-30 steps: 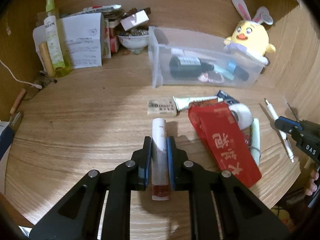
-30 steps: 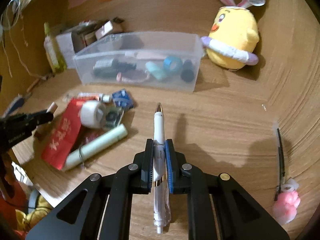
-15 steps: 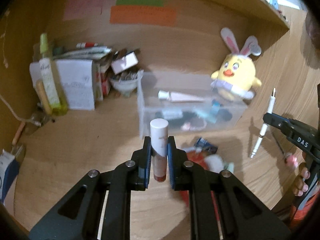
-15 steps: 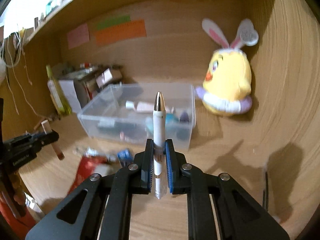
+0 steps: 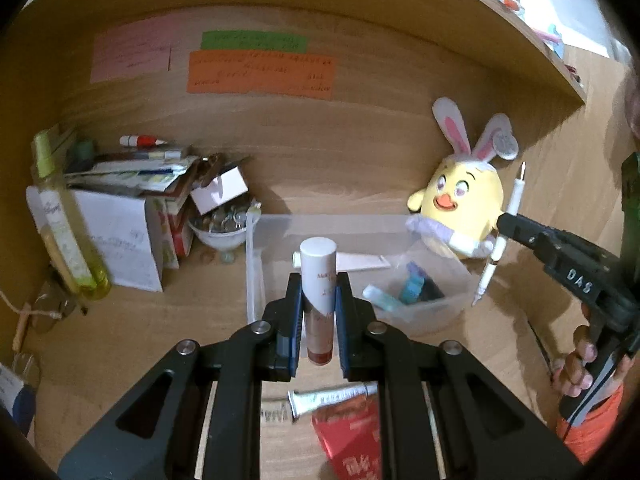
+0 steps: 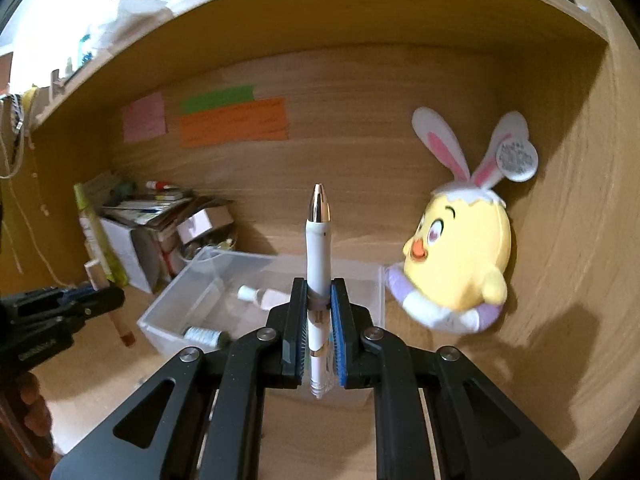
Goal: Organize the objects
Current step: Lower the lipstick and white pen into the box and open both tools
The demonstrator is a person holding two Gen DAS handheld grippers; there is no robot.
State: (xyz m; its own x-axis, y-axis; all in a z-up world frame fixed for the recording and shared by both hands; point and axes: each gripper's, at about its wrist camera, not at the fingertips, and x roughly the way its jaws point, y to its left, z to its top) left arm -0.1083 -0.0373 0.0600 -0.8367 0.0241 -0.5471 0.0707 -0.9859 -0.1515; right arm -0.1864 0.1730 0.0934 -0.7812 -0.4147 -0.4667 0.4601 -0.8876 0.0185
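My left gripper (image 5: 318, 292) is shut on a white cosmetic tube (image 5: 318, 276) with a red lower end, held upright in the air before the clear plastic bin (image 5: 256, 264). My right gripper (image 6: 319, 300) is shut on a white pen (image 6: 318, 256) with a metal tip, held upright above the bin (image 6: 168, 312). The bin holds several small tubes and bottles. In the left wrist view the right gripper (image 5: 502, 226) with the pen (image 5: 510, 216) is at the right. In the right wrist view the left gripper (image 6: 116, 298) with the tube (image 6: 120, 326) is at the left.
A yellow bunny-eared plush (image 5: 464, 204) sits right of the bin against the back wall. White boxes, papers, a bowl (image 5: 218, 232) and a yellow-green bottle (image 5: 66, 240) crowd the back left. A red packet (image 5: 352, 440) and a small tube (image 5: 332, 396) lie on the desk below my left gripper.
Both grippers have lifted their objects off the desk and risen, tilting up toward the bin and the back wall. The tube and the pen stay gripped.
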